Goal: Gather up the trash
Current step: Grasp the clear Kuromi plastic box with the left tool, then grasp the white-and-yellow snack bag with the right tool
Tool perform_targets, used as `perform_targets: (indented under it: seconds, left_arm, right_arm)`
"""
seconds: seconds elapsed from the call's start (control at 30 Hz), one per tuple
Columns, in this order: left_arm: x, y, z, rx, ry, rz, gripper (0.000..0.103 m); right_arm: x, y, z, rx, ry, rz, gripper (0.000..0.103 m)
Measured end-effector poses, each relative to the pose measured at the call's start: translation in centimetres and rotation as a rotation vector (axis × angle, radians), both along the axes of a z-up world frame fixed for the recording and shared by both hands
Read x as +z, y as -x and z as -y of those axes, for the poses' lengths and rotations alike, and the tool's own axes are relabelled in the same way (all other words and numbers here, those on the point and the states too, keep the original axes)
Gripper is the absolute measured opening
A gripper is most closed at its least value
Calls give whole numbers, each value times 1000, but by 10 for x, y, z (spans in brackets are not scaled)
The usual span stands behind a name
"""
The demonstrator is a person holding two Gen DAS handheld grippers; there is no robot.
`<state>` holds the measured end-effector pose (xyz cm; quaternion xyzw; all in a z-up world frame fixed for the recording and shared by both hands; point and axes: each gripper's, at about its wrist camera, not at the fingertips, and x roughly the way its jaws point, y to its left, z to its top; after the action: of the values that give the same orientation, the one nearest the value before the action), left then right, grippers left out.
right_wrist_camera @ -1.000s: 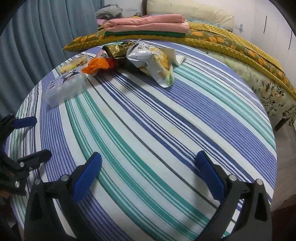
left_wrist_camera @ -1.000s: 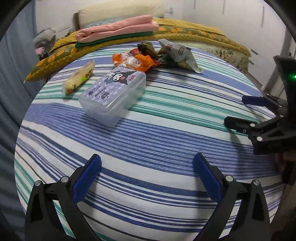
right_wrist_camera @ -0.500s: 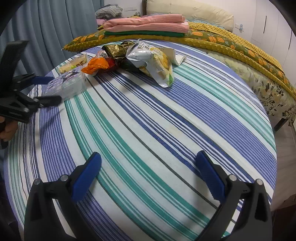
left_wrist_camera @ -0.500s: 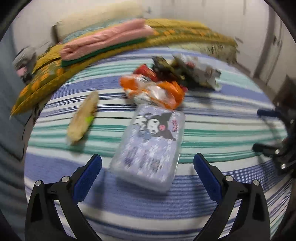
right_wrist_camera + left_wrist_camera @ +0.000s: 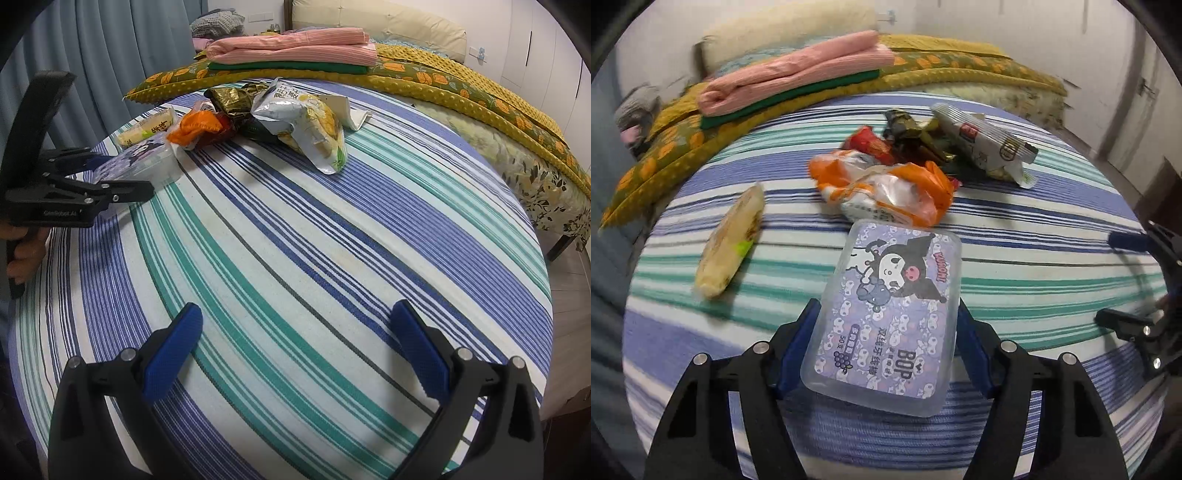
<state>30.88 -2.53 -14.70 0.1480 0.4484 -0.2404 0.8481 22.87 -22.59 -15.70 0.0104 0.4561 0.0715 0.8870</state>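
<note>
A clear plastic box [image 5: 894,280] with a purple cartoon label lies on the striped round table [image 5: 1015,266]. My left gripper [image 5: 886,308] straddles its near end, and its jaws are closing with the blue pads [image 5: 798,343] against the box's long sides. The right wrist view shows the same left gripper [image 5: 125,175] at the box [image 5: 151,162]. Behind the box lie an orange wrapper [image 5: 882,188], a red wrapper [image 5: 871,146], a dark foil wrapper [image 5: 232,98] and a silver chip bag [image 5: 306,125]. A yellow snack packet [image 5: 731,243] lies to the left. My right gripper [image 5: 297,314] hangs open over bare cloth.
Folded pink and green clothes [image 5: 291,51] rest on a yellow quilted bed [image 5: 461,88] just beyond the table's far edge. A blue-grey curtain [image 5: 110,48] hangs at the left. A hand [image 5: 26,254] holds the left gripper's handle. The table edge drops off at the right.
My left gripper moved up to the plastic box, came around its near end, and its jaws narrowed onto the sides. The right gripper stayed still and open.
</note>
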Motion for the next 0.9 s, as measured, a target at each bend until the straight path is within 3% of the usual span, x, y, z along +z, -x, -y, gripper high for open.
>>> perform_targets:
  seconds: [0.2, 0.33, 0.37, 0.6, 0.8, 0.9]
  left_arm:
    - [1, 48, -3, 148, 31, -39, 68]
    - [1, 66, -4, 182, 44, -20, 72]
    - [0, 67, -3, 184, 40, -18, 80]
    - [-7, 64, -9, 236, 8, -1, 97]
    - [-7, 65, -10, 244, 13, 5, 98]
    - [-7, 65, -10, 245, 15, 3, 99]
  right_arm:
    - [0, 0, 0, 0, 0, -1, 98]
    - [0, 0, 0, -1, 1, -1, 98]
    - [0, 0, 1, -1, 0, -1, 99]
    - [-1, 0, 1, -1, 0, 0, 98]
    - [-1, -6, 4, 27, -10, -5, 98]
    - [13, -24, 16, -2, -94, 11, 98]
